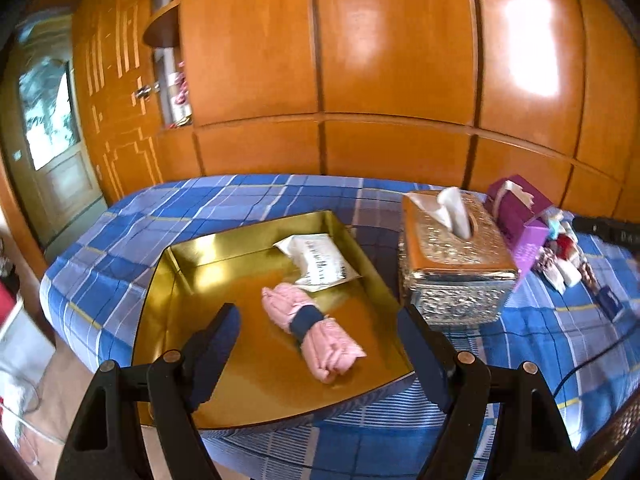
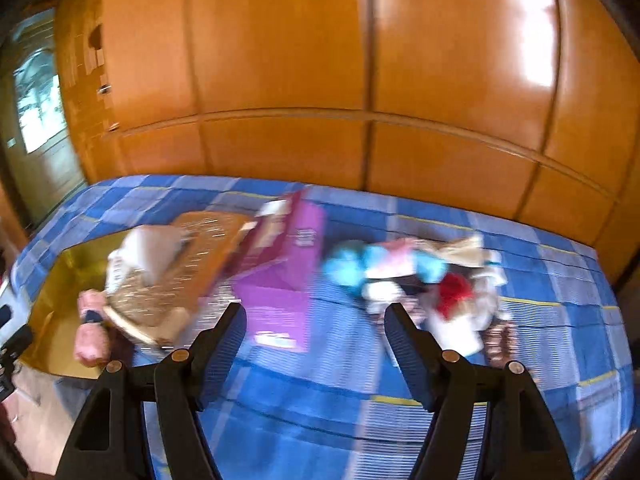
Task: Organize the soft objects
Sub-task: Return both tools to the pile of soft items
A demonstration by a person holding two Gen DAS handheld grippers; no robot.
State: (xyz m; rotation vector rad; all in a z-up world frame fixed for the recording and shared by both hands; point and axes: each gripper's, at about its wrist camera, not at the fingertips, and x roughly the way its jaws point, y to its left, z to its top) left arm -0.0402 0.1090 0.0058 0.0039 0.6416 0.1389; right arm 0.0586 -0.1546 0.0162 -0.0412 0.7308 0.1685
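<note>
On the blue plaid bed (image 1: 160, 216), one gold tray (image 1: 240, 248) holds one pink roll (image 1: 312, 332) and one white packet (image 1: 320, 260). Beside it stand two tissue boxes, silver (image 1: 452, 264) and purple (image 1: 520, 216), then a heap of small soft things (image 2: 420, 276). Both the left gripper (image 1: 320, 356) and right gripper (image 2: 316, 344) hold nothing, fingers wide, before orange wooden wardrobes (image 1: 392, 60).

A pale pink rolled cloth bundle (image 1: 312, 334) with a navy band lies in the shiny gold rectangular tray (image 1: 192, 264), on the blue-and-white plaid bedcover (image 1: 132, 224).
</note>
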